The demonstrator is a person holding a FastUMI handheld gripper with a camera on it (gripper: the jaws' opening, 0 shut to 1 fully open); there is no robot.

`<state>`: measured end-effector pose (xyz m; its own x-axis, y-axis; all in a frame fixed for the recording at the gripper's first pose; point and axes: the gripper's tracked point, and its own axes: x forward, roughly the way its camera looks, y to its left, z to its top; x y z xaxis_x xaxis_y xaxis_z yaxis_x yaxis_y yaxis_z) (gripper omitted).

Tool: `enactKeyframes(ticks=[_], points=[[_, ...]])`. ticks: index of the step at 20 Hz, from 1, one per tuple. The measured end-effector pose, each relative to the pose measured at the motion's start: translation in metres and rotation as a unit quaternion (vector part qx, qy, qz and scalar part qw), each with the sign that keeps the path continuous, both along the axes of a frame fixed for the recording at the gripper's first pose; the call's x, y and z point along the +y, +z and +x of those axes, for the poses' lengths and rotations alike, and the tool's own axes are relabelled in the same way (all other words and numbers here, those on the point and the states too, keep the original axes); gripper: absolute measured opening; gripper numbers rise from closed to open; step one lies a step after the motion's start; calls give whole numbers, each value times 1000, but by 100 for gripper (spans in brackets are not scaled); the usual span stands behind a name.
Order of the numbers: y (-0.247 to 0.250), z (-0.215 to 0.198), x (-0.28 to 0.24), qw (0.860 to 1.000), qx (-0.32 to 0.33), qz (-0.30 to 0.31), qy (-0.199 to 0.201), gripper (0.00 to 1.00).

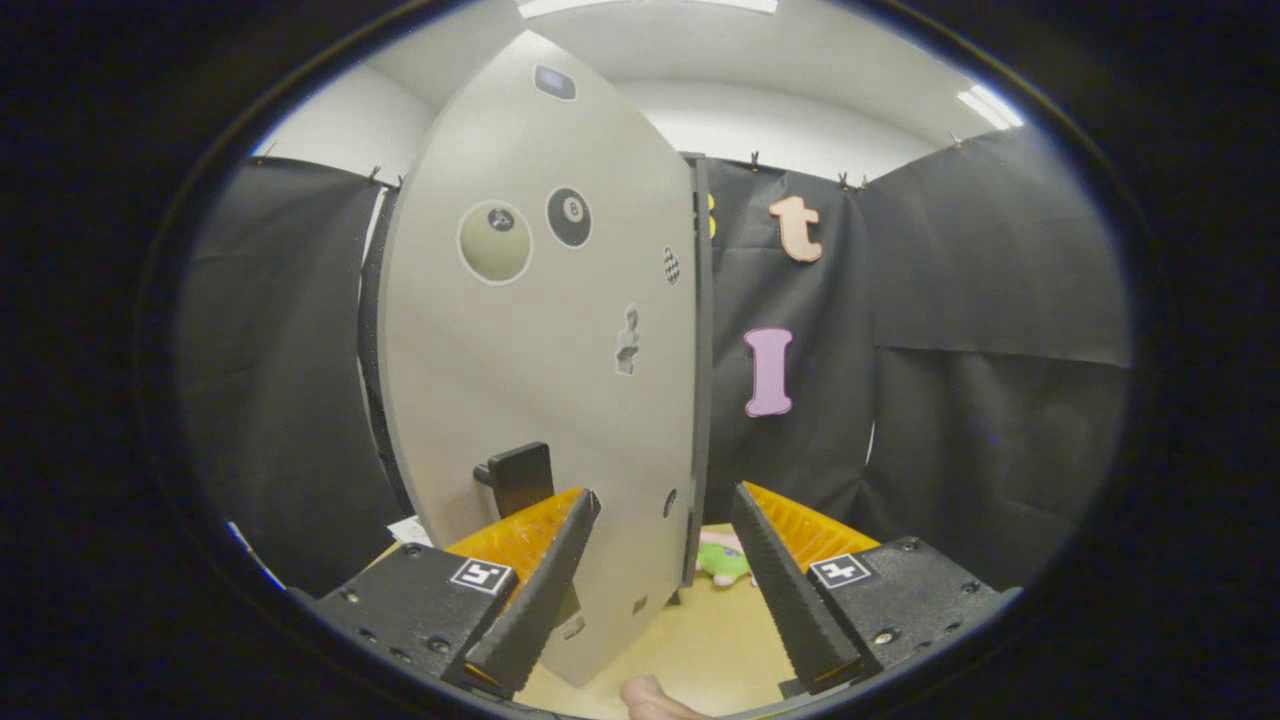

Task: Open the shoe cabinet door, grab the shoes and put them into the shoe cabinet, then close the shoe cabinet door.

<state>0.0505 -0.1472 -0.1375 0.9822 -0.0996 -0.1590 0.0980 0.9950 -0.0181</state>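
While your gripper [665,510] holds its jaws wide and empty, the open cabinet door [540,380] blocks them, soft toy [722,562] beyond on the bench [690,640].

Cabinet door [540,350]: black ball sticker [568,216], no. "8" legible. Other stickers on door too small to read.

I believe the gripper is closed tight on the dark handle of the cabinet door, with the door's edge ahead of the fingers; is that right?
Not quite. In the gripper view the gripper is open, not closed on the dark handle: the handle sits behind one finger, and nothing is pinched. The cabinet door does have its edge just ahead, between the spread fingers.
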Motion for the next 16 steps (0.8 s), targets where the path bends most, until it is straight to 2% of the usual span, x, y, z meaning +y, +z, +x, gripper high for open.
enactKeyframes(ticks=[3, 10, 16], points=[[-7, 21, 31, 1000, 13, -2, 10, 95], [-14, 59, 108, 995, 45, 12, 86, 96], [-6, 48, 122, 995, 40, 19, 85, 96]])
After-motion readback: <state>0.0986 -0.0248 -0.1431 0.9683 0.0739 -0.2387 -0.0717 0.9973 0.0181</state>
